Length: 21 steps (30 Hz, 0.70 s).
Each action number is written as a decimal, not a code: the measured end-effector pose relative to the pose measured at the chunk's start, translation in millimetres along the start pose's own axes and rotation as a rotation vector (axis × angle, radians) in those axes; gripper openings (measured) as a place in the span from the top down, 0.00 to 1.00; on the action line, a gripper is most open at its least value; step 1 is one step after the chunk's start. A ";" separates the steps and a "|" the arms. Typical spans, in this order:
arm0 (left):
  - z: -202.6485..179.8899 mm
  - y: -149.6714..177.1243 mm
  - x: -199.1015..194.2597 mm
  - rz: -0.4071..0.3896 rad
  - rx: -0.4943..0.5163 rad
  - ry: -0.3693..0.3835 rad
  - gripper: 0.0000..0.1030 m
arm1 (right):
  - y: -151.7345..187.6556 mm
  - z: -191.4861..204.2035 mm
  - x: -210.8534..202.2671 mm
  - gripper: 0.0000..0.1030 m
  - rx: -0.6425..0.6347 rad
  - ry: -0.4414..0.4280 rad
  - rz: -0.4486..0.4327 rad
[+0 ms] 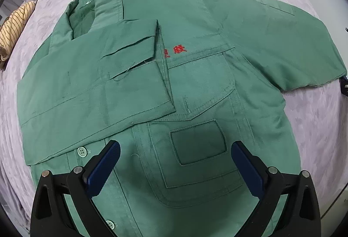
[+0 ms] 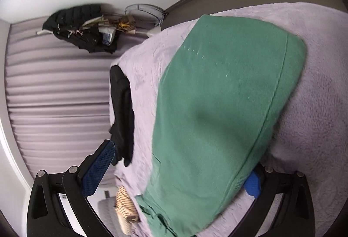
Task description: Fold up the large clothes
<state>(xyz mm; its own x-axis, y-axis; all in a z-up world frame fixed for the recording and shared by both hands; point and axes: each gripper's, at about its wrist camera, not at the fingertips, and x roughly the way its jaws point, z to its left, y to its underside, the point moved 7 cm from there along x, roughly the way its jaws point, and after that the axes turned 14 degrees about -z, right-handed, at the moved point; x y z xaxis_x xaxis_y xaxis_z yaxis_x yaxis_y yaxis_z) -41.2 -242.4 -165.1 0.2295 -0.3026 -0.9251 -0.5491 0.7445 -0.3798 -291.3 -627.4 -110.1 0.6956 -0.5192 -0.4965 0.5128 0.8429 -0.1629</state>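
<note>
My left gripper (image 1: pixel 175 163) hangs over the green jacket (image 1: pixel 195 93), jaws wide apart with nothing between them, above its chest pocket (image 1: pixel 199 145). One sleeve (image 1: pixel 91 84) lies folded across the front; the other (image 1: pixel 282 41) stretches out flat. The jacket rests on a lilac blanket (image 1: pixel 315 128). A striped cloth (image 1: pixel 15 28) sits far left.

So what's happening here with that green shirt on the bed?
A person holding a gripper in each hand is folding a green work jacket spread on a lilac blanket. One sleeve is already folded across the chest; the other sleeve lies out to the side. The left gripper hovers open over the chest pocket, holding nothing. The right gripper is open around the outstretched sleeve, not yet closed on it.
</note>
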 end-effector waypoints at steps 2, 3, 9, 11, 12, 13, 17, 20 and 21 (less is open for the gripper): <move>8.4 0.2 -3.5 -0.011 -0.004 -0.004 0.01 | 0.0 2.3 1.6 0.00 -0.001 -0.007 0.002; 12.3 0.0 -4.4 -0.014 -0.008 -0.006 0.01 | -0.2 3.2 1.4 0.02 -0.005 -0.005 0.001; 50.7 -1.2 -6.3 -0.036 -0.052 -0.014 0.01 | 6.3 -1.2 3.2 0.95 -0.012 0.017 0.033; 66.4 -0.4 -9.0 -0.047 -0.070 -0.016 0.01 | 12.0 16.4 0.0 0.95 -0.070 -0.021 0.027; 74.3 -0.1 -10.6 -0.053 -0.078 -0.016 0.01 | 17.7 27.2 -0.7 0.95 -0.089 -0.048 0.038; 82.4 -1.8 -10.4 -0.060 -0.090 -0.019 0.01 | 24.4 38.2 -1.5 0.95 -0.111 -0.070 0.051; 119.2 -1.8 -13.7 -0.076 -0.157 -0.029 0.01 | 76.0 97.5 4.1 0.95 -0.282 -0.156 0.133; 153.0 0.3 -15.8 -0.097 -0.195 -0.049 0.01 | 133.0 139.1 11.3 0.95 -0.397 -0.223 0.214; 149.2 3.6 -22.1 -0.103 -0.209 -0.055 0.01 | 161.2 154.9 15.8 0.95 -0.458 -0.242 0.251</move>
<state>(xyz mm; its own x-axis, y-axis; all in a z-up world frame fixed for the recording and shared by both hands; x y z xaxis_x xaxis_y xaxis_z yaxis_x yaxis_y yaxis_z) 71.6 -144.2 -145.3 0.3333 -0.3338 -0.8818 -0.6735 0.5702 -0.4704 -119.7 -521.6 -12.1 0.8911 -0.2672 -0.3669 0.0843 0.8918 -0.4446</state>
